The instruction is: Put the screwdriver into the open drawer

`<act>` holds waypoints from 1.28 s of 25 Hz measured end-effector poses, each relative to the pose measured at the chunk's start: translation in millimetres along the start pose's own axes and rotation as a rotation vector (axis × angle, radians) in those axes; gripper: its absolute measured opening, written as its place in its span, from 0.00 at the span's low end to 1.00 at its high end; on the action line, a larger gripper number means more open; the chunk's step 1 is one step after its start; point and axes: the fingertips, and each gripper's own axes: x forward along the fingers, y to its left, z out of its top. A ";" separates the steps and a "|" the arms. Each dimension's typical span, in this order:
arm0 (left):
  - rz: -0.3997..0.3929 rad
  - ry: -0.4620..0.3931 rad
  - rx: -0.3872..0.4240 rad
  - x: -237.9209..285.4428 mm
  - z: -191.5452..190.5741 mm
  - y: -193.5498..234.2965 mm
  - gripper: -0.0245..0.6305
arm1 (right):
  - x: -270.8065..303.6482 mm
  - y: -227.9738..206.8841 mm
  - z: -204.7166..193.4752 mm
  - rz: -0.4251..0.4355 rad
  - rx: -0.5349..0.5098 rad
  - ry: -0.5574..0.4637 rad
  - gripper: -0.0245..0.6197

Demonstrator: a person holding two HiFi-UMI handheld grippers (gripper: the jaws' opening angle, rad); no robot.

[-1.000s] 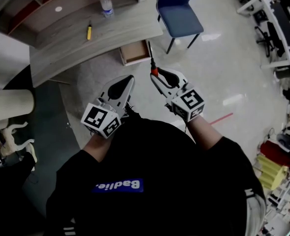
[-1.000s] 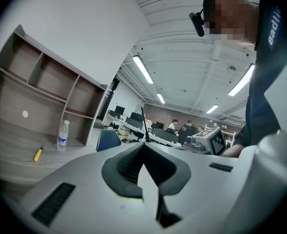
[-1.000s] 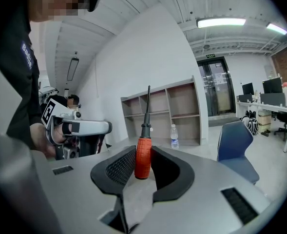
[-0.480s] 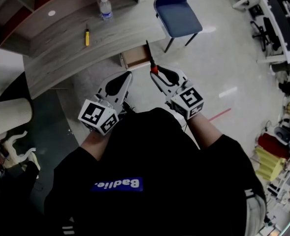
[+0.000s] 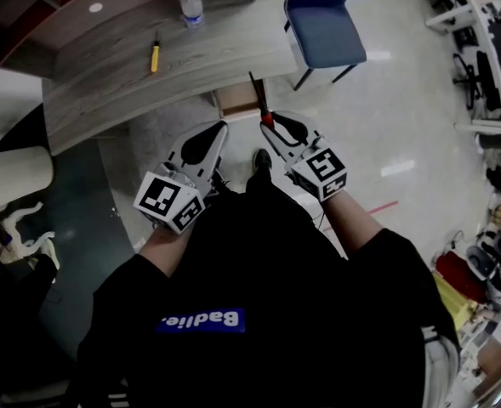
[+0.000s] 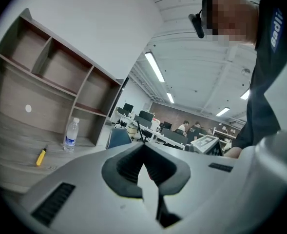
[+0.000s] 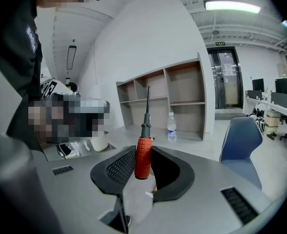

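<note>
The right gripper's ribbed black pads pinch the screwdriver by its knurled red handle, with the slim dark shaft upright, near the open wooden drawer. The left gripper's jaws are pressed together and hold nothing.

The open drawer is partly hidden under the desk; the blue chair runs off the top edge.

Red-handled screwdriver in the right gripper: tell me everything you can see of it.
The screwdriver has a red handle with a gridded, rubbery-looking surface, a black collar and a thin dark shaft. Its tip type is too small to tell. It stands roughly upright, with the shaft rising past the jaws. The right gripper is shut on the handle, with a ribbed black pad on each side. In the head view it points toward the open drawer, not yet inside.
</note>
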 end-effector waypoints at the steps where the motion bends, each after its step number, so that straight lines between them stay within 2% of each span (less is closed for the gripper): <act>1: 0.017 -0.001 -0.003 4.6 -0.8 2.5 0.04 | 3.3 -6.5 -2.8 0.012 -0.002 0.007 0.22; 6: 0.085 -0.002 -0.027 25.5 -6.8 15.9 0.04 | 24.0 -33.2 -19.7 0.073 -0.026 0.061 0.22; 16: 0.178 -0.009 -0.077 36.2 -24.4 48.0 0.04 | 71.5 -55.8 -64.0 0.154 -0.085 0.181 0.22; 25: 0.238 -0.025 -0.087 22.4 -32.4 59.5 0.04 | 101.7 -55.7 -107.1 0.214 -0.228 0.281 0.22; 32: 0.274 -0.017 -0.106 10.8 -45.3 64.5 0.04 | 121.9 -71.6 -153.0 0.209 -0.351 0.379 0.22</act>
